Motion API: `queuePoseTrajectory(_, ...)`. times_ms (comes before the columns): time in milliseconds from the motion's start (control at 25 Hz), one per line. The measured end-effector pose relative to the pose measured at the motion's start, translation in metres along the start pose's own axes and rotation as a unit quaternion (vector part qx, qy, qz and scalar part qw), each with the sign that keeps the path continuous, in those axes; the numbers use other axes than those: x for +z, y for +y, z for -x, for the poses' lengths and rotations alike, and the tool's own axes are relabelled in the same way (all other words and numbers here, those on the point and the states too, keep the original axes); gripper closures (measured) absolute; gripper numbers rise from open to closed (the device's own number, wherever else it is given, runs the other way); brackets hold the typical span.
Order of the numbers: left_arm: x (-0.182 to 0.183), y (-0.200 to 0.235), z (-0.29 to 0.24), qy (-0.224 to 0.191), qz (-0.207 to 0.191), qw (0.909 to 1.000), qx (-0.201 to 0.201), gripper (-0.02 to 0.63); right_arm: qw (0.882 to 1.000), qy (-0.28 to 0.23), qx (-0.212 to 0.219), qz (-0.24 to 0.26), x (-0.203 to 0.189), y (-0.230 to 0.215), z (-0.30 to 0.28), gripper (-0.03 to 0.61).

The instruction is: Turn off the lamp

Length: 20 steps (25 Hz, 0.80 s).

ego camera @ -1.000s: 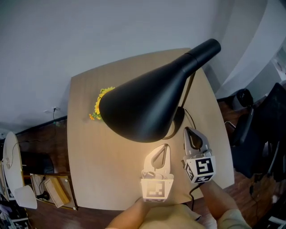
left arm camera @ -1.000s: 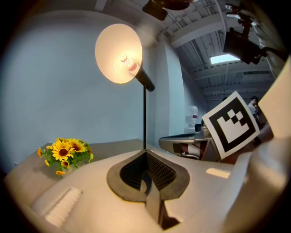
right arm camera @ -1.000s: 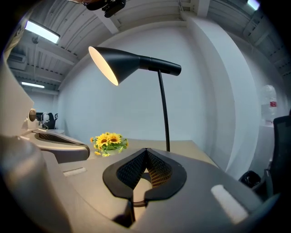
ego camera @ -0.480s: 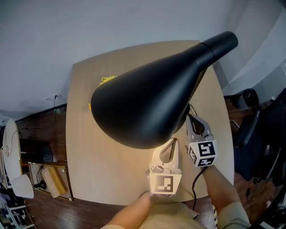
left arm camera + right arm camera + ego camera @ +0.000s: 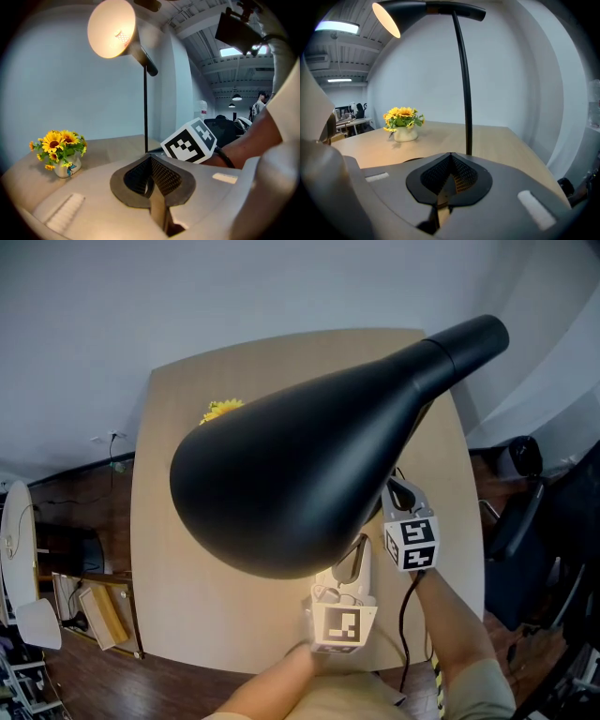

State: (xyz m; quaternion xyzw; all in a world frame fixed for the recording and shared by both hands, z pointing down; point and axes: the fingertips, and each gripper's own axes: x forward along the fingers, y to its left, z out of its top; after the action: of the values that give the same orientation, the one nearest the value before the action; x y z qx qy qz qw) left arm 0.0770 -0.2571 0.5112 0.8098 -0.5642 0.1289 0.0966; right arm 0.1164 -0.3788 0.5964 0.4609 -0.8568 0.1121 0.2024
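Observation:
A black lamp shade [image 5: 309,456] fills the middle of the head view and hides the lamp's base. The lamp is lit: its bulb side glows [image 5: 112,28] and warm light falls on the wooden table [image 5: 187,559]. The thin black stem [image 5: 464,84] stands just beyond my right gripper [image 5: 451,154], which is shut with nothing in it. My left gripper [image 5: 150,158] is shut and empty too, beside the right gripper's marker cube [image 5: 190,140]. Both grippers [image 5: 361,545] [image 5: 397,495] reach under the shade's near edge.
A small vase of sunflowers [image 5: 404,123] [image 5: 220,410] stands on the table's far left. A black cable [image 5: 405,615] runs along the right forearm. The table's near edge is right behind the grippers. A dark chair [image 5: 525,512] is off the right side.
Both grippers have edged forward, farther under the shade and towards the lamp's stem. The shade takes up more of the head view and now covers the base.

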Motion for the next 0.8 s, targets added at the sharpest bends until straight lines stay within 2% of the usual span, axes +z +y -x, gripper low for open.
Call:
queuePoseTrajectory(480, -0.017, 0.008, -0.007, 0.022, 0.01, 0.9997, 0.007, 0.62, 0.999, 0.042, -0.001, 0.006, -0.016, -0.001, -0.041, 0.58)
queuePoseTrajectory(720, -0.02, 0.009, -0.009, 0.026, 0.012, 0.9996, 0.004, 0.62, 0.997, 0.066, -0.018, 0.038, -0.027, -0.012, -0.048, 0.58)
queuePoseTrajectory(800, -0.021, 0.009, -0.01, 0.029, 0.014, 0.9995, 0.003, 0.62, 0.997, 0.066, -0.015, 0.028, -0.028, -0.011, -0.048, 0.578)
